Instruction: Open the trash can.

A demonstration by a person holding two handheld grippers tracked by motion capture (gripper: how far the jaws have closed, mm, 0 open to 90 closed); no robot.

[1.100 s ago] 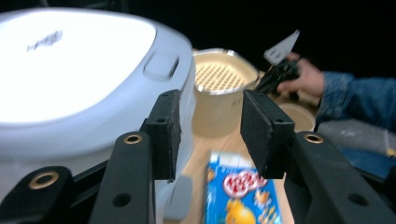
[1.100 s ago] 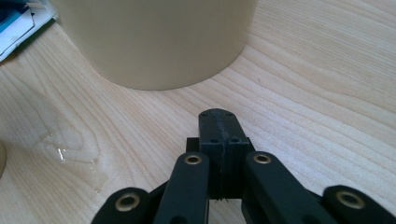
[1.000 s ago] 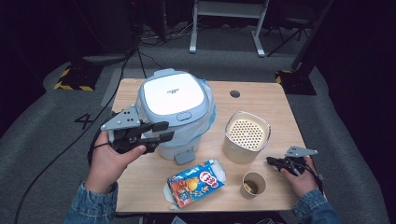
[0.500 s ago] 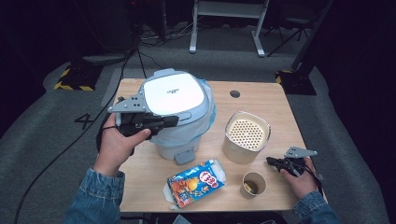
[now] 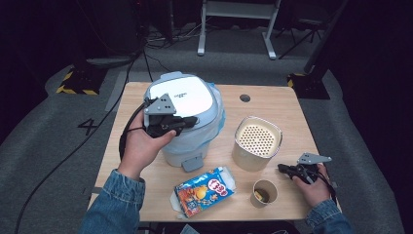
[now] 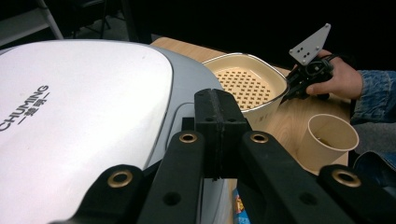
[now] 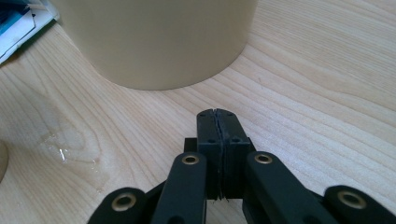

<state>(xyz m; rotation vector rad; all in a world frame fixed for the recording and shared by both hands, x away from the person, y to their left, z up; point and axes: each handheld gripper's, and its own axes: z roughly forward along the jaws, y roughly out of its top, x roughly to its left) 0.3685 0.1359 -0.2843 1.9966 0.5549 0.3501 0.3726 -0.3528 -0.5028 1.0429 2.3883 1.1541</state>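
With its jaws pressed together, the left tool (image 5: 187, 120) is held over the lid (image 5: 185, 95); a skewed push could slide the bin (image 5: 195, 141) sideways.

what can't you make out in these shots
- Paper cup contents: high view, too small; left gripper view, the rim hides most.
- Bin front wall: high view, covered by the left gripper and hand.
- Snack pack print: high view, too small to read.
- Cream pot top: right gripper view, cut off by the upper edge.
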